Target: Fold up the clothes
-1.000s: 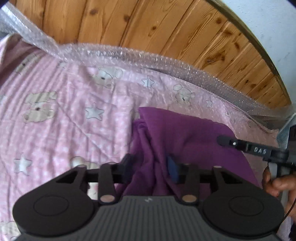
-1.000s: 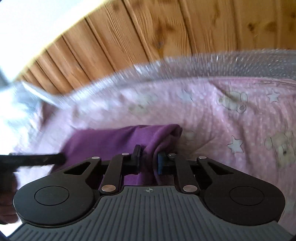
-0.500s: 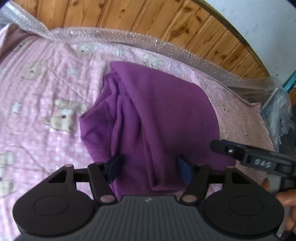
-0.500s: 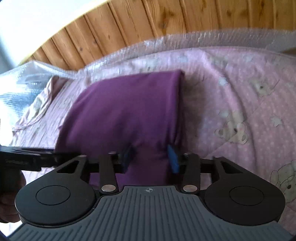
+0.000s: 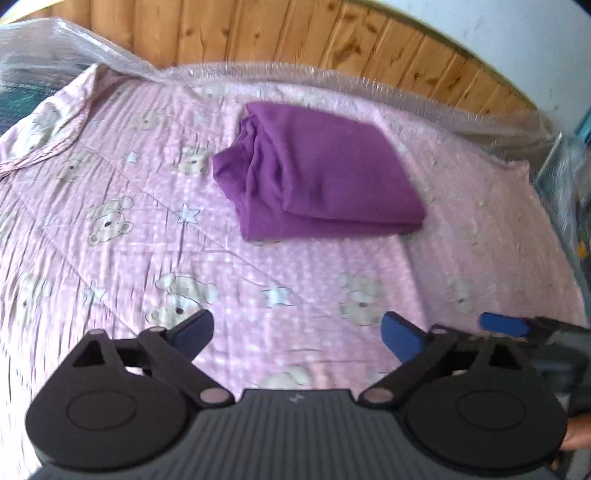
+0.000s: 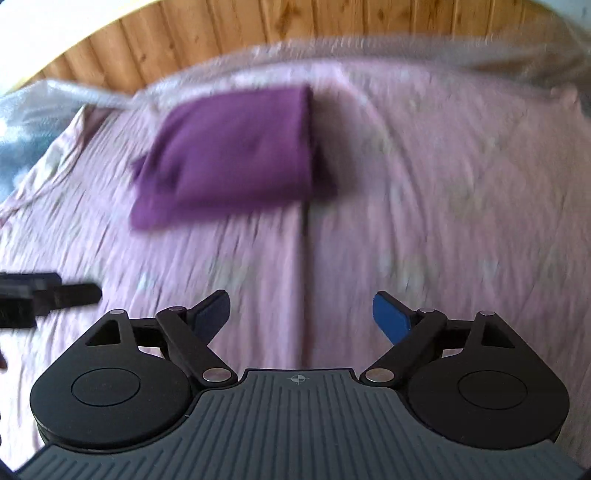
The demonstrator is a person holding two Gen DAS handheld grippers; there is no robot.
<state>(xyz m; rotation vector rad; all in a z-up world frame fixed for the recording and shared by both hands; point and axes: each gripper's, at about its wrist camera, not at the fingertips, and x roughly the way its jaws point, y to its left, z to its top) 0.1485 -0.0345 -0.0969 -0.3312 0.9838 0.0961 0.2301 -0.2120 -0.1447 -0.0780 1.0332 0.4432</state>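
The purple garment (image 5: 317,173) lies folded into a compact rectangle on the pink bear-print bed cover (image 5: 110,258), toward the far side near the wooden headboard (image 5: 295,33) and the bubble wrap (image 5: 258,72) along it. The left tongs (image 5: 297,334) and the right tongs (image 6: 301,317) have both just been opening; their jaws stand wide with only bed cover between them, well apart from the cloth. The fold looks done, so the risks are small ones. The bundled edge on the left of the garment in the left wrist view is loose and rumpled, and those layers could slump or spring apart, since nothing pins them. A careless sweep of either tongs back over the pile could also drag the top layer askew. In the left wrist view the long axis runs from the far left corner near the headboard down toward the near right, with the smooth folded edge facing the camera and the gathered layers open to the left. The right wrist view is too blurred to add detail.
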